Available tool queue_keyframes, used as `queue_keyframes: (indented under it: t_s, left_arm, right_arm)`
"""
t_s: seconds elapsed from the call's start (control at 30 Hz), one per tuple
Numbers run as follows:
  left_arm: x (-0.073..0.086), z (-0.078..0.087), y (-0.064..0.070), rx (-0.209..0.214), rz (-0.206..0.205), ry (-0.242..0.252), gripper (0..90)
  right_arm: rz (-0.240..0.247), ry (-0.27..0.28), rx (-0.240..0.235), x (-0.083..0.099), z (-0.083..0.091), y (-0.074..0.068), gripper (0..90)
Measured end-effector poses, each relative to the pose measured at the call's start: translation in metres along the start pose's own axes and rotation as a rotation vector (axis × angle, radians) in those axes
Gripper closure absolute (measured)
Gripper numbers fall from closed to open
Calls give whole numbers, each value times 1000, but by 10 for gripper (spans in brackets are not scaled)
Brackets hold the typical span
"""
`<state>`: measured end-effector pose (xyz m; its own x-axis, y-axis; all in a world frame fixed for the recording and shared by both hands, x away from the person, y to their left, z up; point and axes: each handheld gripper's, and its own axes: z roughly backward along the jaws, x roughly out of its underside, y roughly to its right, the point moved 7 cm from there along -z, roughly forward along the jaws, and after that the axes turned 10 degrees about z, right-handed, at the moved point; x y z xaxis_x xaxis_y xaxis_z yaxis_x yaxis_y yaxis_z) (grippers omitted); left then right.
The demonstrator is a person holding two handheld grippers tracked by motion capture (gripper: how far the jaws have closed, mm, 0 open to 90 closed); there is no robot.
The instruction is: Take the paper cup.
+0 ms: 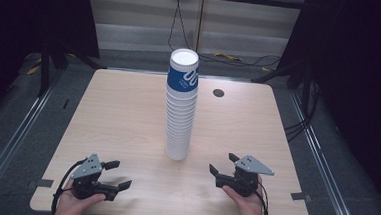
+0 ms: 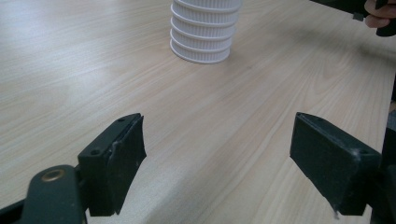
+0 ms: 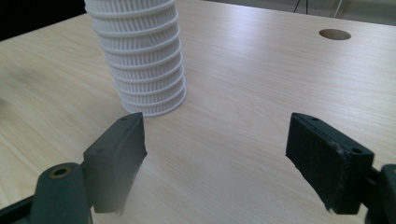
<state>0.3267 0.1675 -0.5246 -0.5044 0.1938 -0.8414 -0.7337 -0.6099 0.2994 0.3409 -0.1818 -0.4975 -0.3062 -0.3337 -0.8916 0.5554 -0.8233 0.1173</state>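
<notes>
Lower left of the high view: my left gripper (image 1: pixel 117 174), jaws spread wide, nothing between them. Lower right: my right gripper (image 1: pixel 223 162), jaws likewise wide apart and empty. Both rest low over the table (image 1: pixel 118 113) near its front edge. Centre of the frame, beyond and between them: a tall stack of paper cups (image 1: pixel 181 107), upright, apart from both grippers.

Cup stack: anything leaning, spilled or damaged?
Nothing stands out. The cup stack stands rim-down mid-table, leaning at most slightly, nothing spilled. Left gripper and right gripper are open, apart from it.
</notes>
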Motion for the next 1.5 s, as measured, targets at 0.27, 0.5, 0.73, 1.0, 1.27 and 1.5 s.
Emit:
queue_keyframes:
  t_s: [0.27, 0.5, 0.73, 1.0, 1.27, 1.5]
  left_arm:
    - [0, -7, 4, 27, -12, -21, 172]
    - [4, -7, 9, 61, -5, -42, 213]
    - [3, -1, 7, 51, -2, -28, 211]
    - [2, 2, 7, 37, 14, -18, 208]
    - [3, 2, 3, 22, 22, -21, 173]
    - [2, 3, 4, 21, 17, -15, 164]
  right_arm:
    - [3, 4, -20, -3, 5, -1, 222]
    - [30, 38, -53, -16, 7, -8, 264]
    - [57, 44, -92, -23, 5, -19, 259]
    - [59, 58, -159, -39, 8, -36, 240]
    - [76, 66, -181, -60, 6, -32, 233]
    - [83, 89, -173, -77, 6, -28, 221]
